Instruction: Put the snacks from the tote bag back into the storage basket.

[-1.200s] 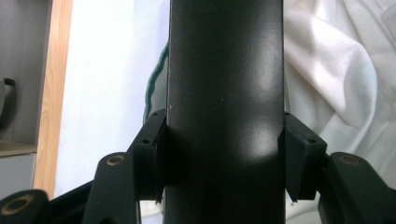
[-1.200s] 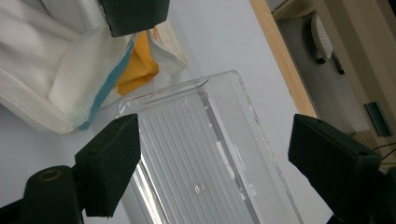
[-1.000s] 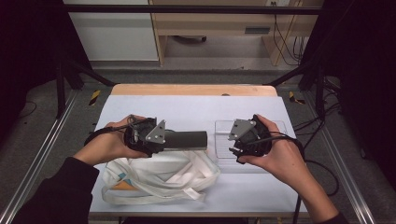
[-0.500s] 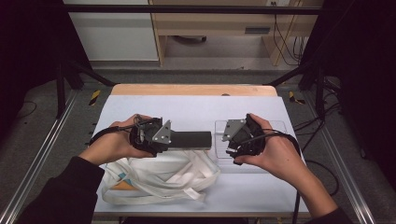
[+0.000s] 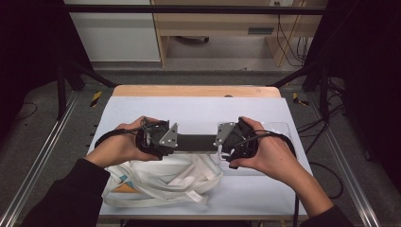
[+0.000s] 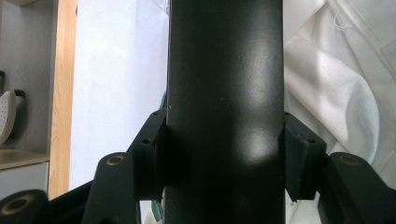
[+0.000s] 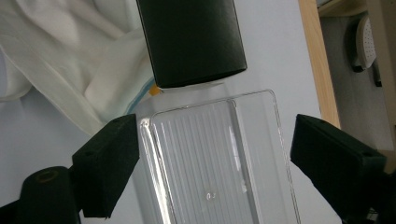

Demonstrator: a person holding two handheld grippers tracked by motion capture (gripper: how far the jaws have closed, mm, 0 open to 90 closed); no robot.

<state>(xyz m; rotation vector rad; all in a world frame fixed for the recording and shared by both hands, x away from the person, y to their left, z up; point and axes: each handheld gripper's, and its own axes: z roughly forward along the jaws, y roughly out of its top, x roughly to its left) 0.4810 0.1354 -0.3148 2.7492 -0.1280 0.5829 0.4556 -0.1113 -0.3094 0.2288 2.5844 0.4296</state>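
Jaws of the left gripper (image 6: 224,154) clamped on both flanks of a black box (image 6: 225,93): long, rectangular, smooth satin finish with faint sheen. Jaws of the right gripper (image 7: 215,168) spread wide, nothing between the pads; below them lies a clear plastic tray (image 7: 219,172), rigid, ribbed floor, rounded corners.

High view: box (image 5: 196,142) held level above the table (image 5: 198,106), spanning between left gripper (image 5: 163,139) and right gripper (image 5: 227,139); its far end sits just in front of the right one, contact unclear. Tray (image 5: 279,127) mostly hidden under the right hand (image 5: 265,153). Left hand (image 5: 118,146) wraps its gripper.

White cloth bag (image 5: 161,179), soft, crumpled, flat straps, lies on the near side of the matte pale tabletop, just below the box. Table's far edge is bare wood.
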